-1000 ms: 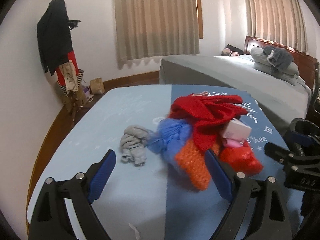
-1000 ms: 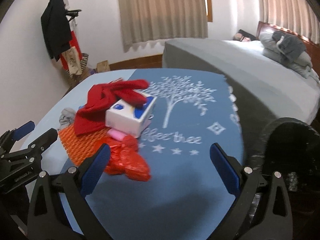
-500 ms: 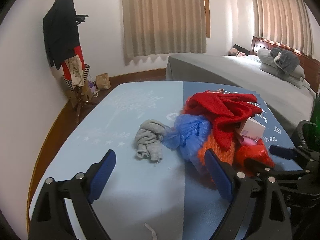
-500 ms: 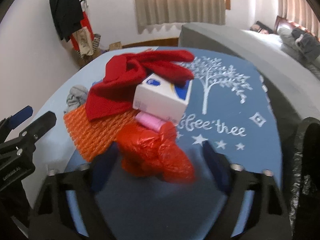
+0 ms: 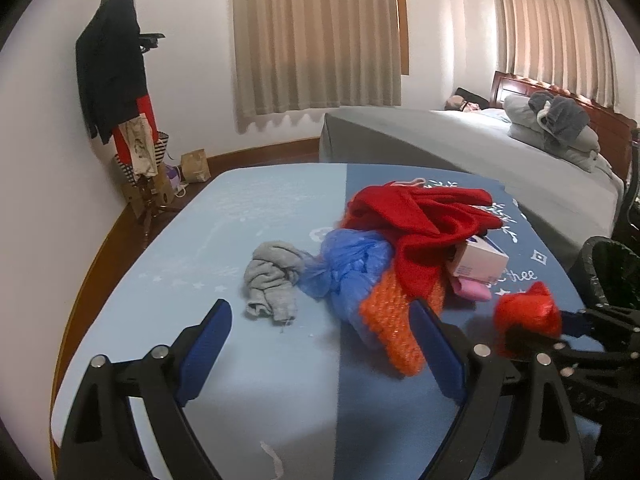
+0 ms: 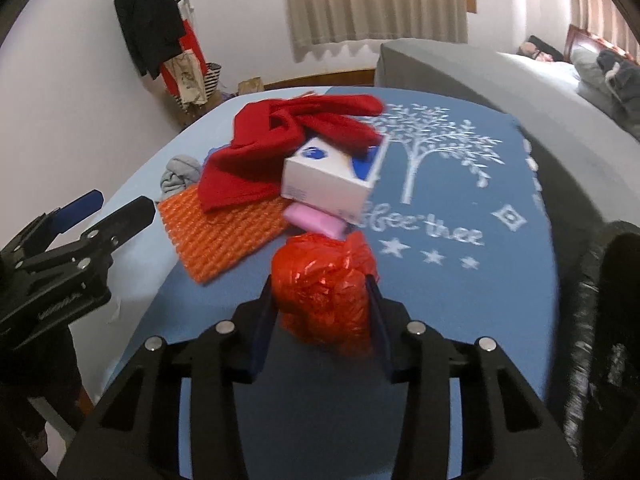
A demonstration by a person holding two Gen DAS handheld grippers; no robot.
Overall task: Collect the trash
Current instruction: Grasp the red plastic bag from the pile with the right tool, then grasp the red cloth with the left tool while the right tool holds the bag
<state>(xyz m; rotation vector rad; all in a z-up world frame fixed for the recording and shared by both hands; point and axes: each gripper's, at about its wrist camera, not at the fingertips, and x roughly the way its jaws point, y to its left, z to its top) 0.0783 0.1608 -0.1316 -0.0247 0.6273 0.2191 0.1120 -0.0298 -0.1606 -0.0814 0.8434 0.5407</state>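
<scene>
Bedroom light is falling on the blue tablecloth (image 6: 440, 300) where we are closing our right gripper (image 6: 322, 308) on a crumpled red plastic bag (image 6: 324, 288) at the pile's near edge. We are squeezing it fully before lifting toward the black bin (image 6: 612, 320). Our left gripper (image 5: 320, 344) is hanging wide, holding nothing.

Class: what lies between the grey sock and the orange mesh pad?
A crumpled blue plastic bag lies between grey sock and orange mesh pad, seen in the left wrist view.
</scene>
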